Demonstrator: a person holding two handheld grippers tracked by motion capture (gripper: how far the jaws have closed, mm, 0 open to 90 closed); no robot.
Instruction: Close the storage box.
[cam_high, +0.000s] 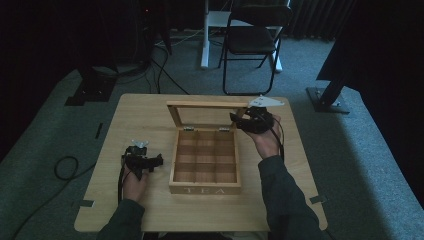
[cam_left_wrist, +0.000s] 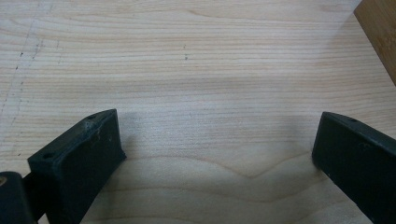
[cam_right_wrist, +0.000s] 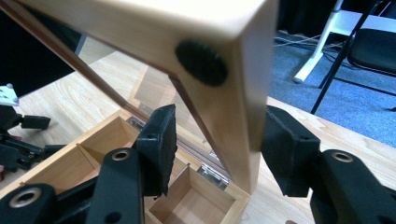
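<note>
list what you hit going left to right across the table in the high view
left gripper → open wooden tea box → right gripper, up at the right edge of the raised lid

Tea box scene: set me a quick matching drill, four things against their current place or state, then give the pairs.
Things:
1. lid
2. left tool
3. right tool
4. compartments

States:
A. jaws wide apart over bare table
B. empty
C. raised, standing open behind the tea box
D. jaws either side of the lid's frame edge

Pairs: 1-C, 2-A, 3-D, 4-B
</note>
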